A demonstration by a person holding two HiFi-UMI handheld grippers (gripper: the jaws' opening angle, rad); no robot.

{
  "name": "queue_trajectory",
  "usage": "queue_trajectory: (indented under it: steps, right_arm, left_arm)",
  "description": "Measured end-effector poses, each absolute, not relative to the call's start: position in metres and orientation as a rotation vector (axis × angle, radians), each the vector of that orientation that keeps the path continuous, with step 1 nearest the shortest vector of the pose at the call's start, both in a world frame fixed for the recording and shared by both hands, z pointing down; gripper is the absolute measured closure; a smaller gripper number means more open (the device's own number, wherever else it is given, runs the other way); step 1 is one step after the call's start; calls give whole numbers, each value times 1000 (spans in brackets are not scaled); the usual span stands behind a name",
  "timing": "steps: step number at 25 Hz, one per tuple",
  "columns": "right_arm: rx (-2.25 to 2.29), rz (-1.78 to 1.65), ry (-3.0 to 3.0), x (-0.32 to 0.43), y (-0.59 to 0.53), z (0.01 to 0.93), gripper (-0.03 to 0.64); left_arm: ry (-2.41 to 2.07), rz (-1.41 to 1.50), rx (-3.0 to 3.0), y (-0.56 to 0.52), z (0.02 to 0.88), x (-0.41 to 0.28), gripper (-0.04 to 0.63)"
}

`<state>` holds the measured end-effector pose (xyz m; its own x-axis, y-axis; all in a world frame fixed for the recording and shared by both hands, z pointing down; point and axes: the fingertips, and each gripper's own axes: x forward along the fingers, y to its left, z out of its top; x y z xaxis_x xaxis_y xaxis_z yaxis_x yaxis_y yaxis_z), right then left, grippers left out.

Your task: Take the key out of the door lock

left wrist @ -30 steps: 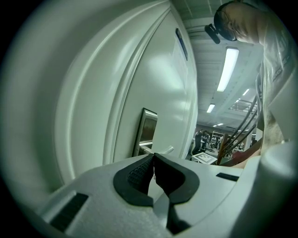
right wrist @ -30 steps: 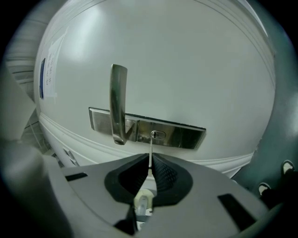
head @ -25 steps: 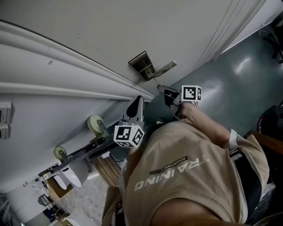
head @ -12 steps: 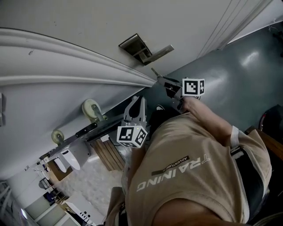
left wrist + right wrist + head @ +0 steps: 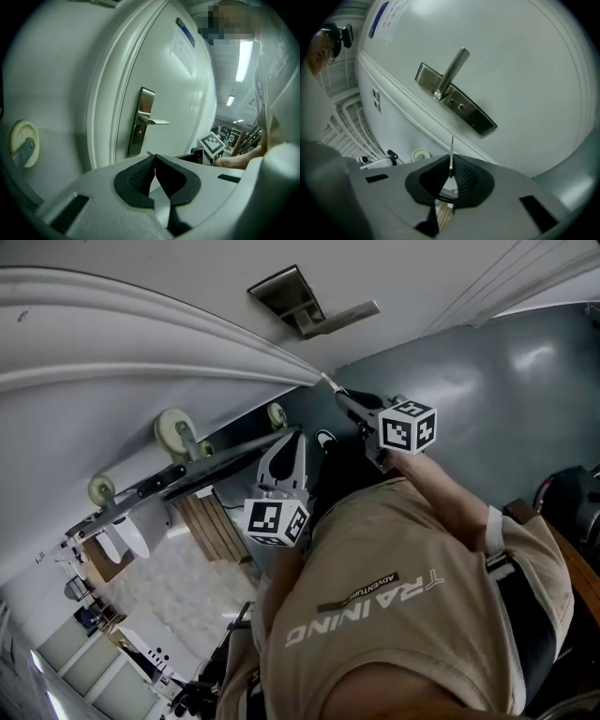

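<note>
1. The right gripper [image 5: 451, 165] pinches the key [image 5: 451, 151] between its pads [image 5: 469, 176]. The thin metal blade stands edge-on at lower centre of the right gripper view, well clear of the door [image 5: 525, 61], so I judge the key is already out of the lock
2. The keyhole [image 5: 461, 107] shows no key in it. It sits in the lock plate [image 5: 476, 119], a long brushed-metal rectangle slanting across the middle of that view, and a straight, flat lever handle [image 5: 453, 70] rises from the plate toward the top
3. The left gripper [image 5: 154, 161] has its jaws pressed together on nothing. It is held low in its own view, apart from the door, probably idle because one hand is enough for this job
4. The pads are dark rubber with a fine cross-hatched grid that suits a slim, smooth blade, and the gripper bodies look like pale matt plastic
5. The door is smooth, pale and painted, with rounded raised moulding along its edge
</note>
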<state>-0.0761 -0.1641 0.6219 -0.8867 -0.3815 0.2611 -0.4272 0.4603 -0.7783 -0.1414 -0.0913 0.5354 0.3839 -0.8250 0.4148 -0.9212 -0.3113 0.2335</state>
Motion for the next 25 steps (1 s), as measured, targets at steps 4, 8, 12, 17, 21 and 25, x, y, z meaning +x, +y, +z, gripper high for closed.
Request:
queue_trajectory:
  steps: [4, 8, 12, 17, 21, 25]
  right_arm:
    - [714, 1404, -2655, -85, -152, 616, 589]
    - [766, 1304, -2666, -80, -133, 602, 589]
    - [806, 1166, -2700, -78, -108, 567, 589]
    - [855, 866, -2709, -71, -79, 539, 589]
    - [906, 648, -2635, -47, -60, 537, 589]
    - [950, 627, -2604, -34, -41, 539, 589]
  left_arm:
    - [-1478, 312, 2219, -73, 545, -141, 586]
    - [-1471, 274, 2250, -56, 537, -144, 586]
    - [-1489, 229, 2312, -33, 514, -151, 586]
    - [-1579, 287, 2347, -11, 515, -170, 586]
    - [-1527, 215, 2373, -6, 524, -163, 586]
    - [-1494, 186, 2405, -5, 529, -158, 586]
